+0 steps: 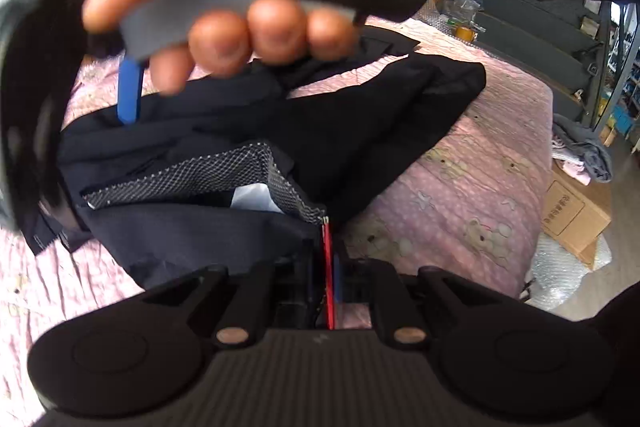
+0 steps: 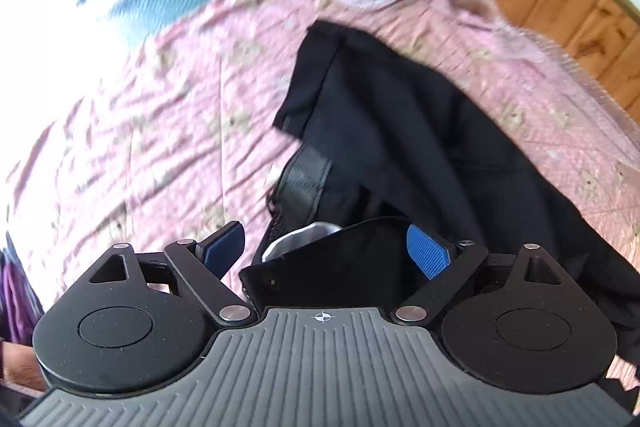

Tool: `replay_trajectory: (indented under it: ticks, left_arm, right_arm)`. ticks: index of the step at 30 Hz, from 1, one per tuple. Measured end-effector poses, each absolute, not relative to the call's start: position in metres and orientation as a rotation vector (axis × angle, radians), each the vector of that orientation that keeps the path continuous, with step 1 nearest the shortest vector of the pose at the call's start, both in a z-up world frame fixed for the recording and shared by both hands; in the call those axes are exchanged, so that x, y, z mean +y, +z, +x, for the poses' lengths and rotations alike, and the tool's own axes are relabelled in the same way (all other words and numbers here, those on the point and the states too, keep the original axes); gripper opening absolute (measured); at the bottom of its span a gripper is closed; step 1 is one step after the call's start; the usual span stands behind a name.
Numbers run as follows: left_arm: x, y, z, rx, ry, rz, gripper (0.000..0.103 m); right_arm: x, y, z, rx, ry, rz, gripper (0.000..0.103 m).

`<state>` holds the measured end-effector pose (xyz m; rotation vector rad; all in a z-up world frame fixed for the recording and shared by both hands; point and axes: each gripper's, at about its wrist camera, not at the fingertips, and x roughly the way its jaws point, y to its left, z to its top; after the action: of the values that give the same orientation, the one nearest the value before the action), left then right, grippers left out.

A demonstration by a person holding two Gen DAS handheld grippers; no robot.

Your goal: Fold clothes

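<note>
Black trousers (image 1: 360,131) are lying rumpled, not yet folded flat, on the pink bed (image 1: 472,195), the left hand-held gripper (image 1: 329,267) pinching their waistband while the right hand-held gripper (image 2: 326,247) is hanging spread above them.

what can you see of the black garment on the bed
The black garment looks like trousers: dark woven cloth with a waistband lined in grey-white mesh. It lies crumpled, not yet folded, on a pink quilted bedspread, one leg spread out flat. The left hand-held gripper is shut on its waistband edge; the right hand-held gripper is open around another part.
</note>
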<state>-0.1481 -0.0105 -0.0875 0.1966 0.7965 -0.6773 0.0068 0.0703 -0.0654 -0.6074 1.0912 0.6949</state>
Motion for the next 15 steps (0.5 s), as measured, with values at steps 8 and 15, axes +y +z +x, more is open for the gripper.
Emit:
replay_trajectory:
  ticks: [8, 15]
  left_arm:
    - [0.101, -0.097, -0.134, 0.896, -0.541, -0.265, 0.021]
    - [0.193, -0.148, -0.076, 0.968, -0.262, -0.798, 0.041]
  right_arm:
    - [0.012, -0.082, 0.023, 1.233, 0.584, -0.426, 0.022]
    - [-0.023, -0.094, 0.005, 1.211, 0.497, -0.302, 0.017]
